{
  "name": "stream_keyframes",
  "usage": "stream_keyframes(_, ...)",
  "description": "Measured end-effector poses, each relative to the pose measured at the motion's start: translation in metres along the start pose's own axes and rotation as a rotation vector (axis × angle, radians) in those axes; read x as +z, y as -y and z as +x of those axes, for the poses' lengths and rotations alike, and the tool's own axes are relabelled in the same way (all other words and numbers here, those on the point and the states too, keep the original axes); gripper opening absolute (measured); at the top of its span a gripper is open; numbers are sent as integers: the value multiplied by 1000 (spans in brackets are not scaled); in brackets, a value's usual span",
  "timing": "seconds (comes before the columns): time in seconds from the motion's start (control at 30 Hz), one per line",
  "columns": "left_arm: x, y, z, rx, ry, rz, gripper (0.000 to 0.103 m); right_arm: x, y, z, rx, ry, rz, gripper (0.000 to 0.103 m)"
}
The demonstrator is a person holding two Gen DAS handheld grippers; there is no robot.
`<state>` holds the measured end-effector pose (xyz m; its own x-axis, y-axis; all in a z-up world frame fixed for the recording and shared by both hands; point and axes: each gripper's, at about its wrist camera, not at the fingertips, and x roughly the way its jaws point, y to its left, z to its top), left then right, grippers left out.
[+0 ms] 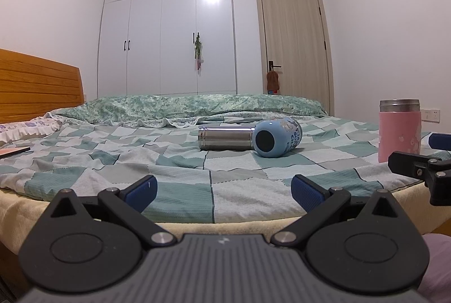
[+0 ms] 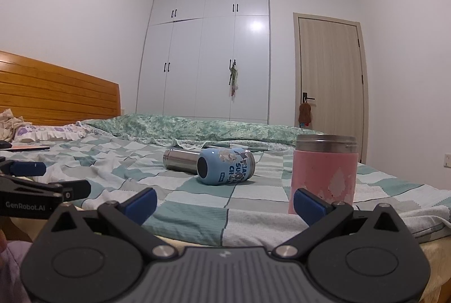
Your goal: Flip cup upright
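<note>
Cups share the bed (image 1: 180, 162): in the left view, blue cup (image 1: 276, 138) lies sideways at centre beyond the open, empty left claw (image 1: 224, 187); in the right view, pink cup (image 2: 324, 170) stands upright at right behind the open right claw (image 2: 225, 202).

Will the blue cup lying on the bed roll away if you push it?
Probably a bit: the blue cup is round and lies on its side. The soft, wrinkled quilt would likely slow it, and the steel cup beside it may block it.

Steel cup (image 1: 224, 138) far end hidden behind blue cup (image 1: 276, 138)
</note>
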<state>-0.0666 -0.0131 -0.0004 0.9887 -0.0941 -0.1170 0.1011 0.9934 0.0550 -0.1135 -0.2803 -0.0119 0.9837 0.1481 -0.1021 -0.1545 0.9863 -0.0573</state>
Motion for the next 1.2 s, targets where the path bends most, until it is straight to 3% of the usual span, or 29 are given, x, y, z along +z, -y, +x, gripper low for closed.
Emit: stream_keyframes(1.2, 3, 2, -1, -13, 10, -6, 103, 0, 0, -2, 0, -2, -10, 103)
